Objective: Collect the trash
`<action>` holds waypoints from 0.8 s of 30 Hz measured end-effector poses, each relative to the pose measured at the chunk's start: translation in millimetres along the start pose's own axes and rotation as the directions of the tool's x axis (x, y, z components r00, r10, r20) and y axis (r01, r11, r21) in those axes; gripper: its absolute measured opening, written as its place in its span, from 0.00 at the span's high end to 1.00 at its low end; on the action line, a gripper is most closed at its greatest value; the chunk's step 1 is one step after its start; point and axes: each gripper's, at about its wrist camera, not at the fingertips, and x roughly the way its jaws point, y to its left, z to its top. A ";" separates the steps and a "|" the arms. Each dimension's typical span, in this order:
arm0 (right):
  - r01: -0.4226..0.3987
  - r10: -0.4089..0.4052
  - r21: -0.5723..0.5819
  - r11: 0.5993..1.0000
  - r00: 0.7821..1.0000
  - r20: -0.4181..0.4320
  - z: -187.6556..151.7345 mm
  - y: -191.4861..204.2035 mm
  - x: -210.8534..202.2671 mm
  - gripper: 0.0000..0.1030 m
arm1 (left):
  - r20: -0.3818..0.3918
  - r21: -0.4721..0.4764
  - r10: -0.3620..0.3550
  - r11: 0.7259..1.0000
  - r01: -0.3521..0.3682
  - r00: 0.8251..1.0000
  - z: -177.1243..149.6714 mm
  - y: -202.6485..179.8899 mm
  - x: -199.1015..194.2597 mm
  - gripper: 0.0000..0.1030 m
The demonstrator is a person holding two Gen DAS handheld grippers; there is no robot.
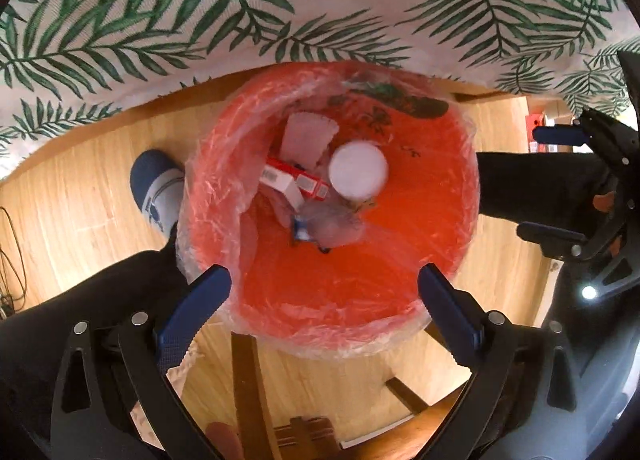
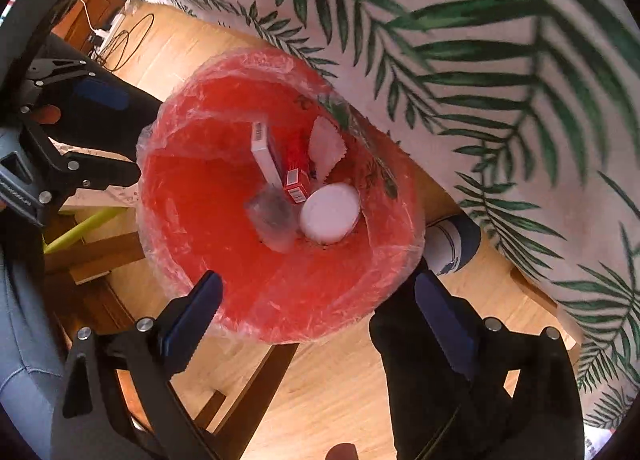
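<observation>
A red bin lined with clear plastic stands on the wooden floor, seen from above in both views. Inside lie a white round lid, a red and white carton, a white box, crumpled paper and a clear wrapper. My left gripper is open and empty above the bin's near rim. My right gripper is open and empty above the bin too. The right gripper shows at the left wrist view's right edge, the left gripper at the right wrist view's left edge.
A table with a palm-leaf cloth overhangs the bin's far side. The person's dark trousered legs and socked foot stand beside the bin. Dark wooden chair legs lie below. Cables trail on the floor.
</observation>
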 end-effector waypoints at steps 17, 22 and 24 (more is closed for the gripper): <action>-0.049 0.048 0.027 0.998 0.998 0.034 -22.2 3.5 -62.3 0.05 | 0.036 0.025 0.092 0.995 -0.093 0.995 -6.4 -17.1 -41.6 0.06; -0.012 0.010 0.047 0.999 0.999 0.041 -33.2 9.9 -78.8 0.05 | 0.038 0.049 0.101 0.994 -0.103 0.994 -13.4 -26.2 -55.8 0.06; -0.020 0.017 0.061 0.998 0.998 0.053 -37.8 9.8 -84.4 0.05 | 0.038 0.053 0.108 0.993 -0.110 0.993 -16.2 -29.3 -61.2 0.06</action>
